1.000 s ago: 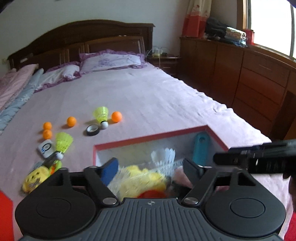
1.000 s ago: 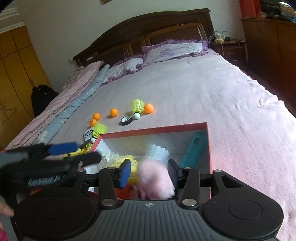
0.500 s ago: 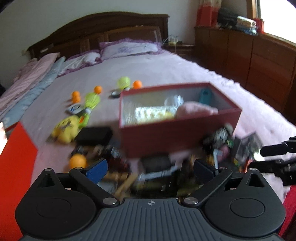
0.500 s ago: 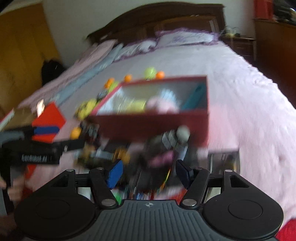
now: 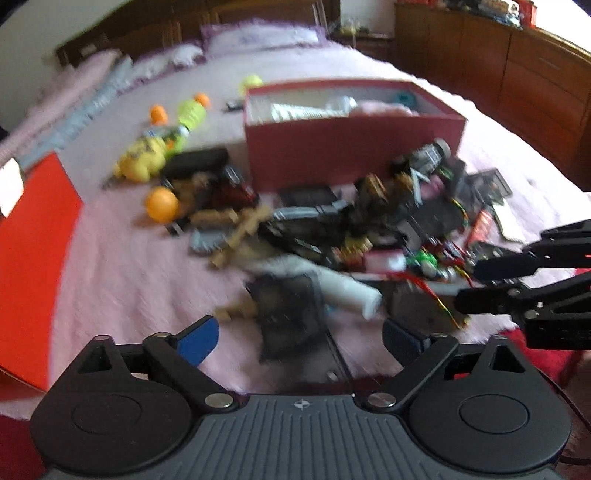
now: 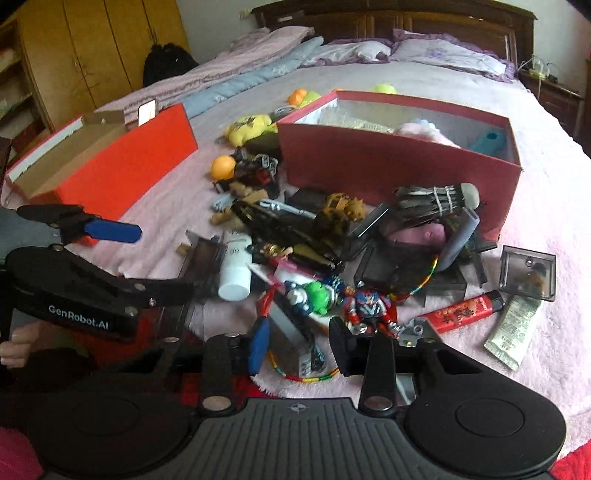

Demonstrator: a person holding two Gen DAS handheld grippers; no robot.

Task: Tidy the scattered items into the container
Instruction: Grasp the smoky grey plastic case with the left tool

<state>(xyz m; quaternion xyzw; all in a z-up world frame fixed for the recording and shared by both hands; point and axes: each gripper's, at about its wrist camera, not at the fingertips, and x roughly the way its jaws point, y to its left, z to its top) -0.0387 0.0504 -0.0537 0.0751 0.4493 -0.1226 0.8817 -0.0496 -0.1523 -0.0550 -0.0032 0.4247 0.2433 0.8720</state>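
Left tongs: jaws wide apart, just narrowed a little, nothing between the pads; they hang over a dark flat case at the near edge of the heap.
Right tongs: jaws part-way in, just been closing; a grey block and a striped cord lie in the gap below, and I cannot tell if the pads touch either.
Container: red open box on the bed, straight ahead of both tongs beyond the heap; a pink fluffy thing and a teal handle lie inside.
Scattered items: a jumbled heap between the tongs and the box's near wall, reaching up against that wall.
In the way: a white bottle lies just ahead-left of the right tongs, a red-and-blue figure just ahead by its right finger, a green figure beside that.
Further right: red tube, pale sachet and smoky clear case, apart from the heap.
Left of the box: yellow plush, orange ball.
Far left: orange box lid, open side up.
Surface: pink bedspread, bare to the right of the box and beyond it.
Room: dark wooden headboard and pillows far ahead, yellow wardrobe to the left.
Sharpness: left wrist view is blurred.
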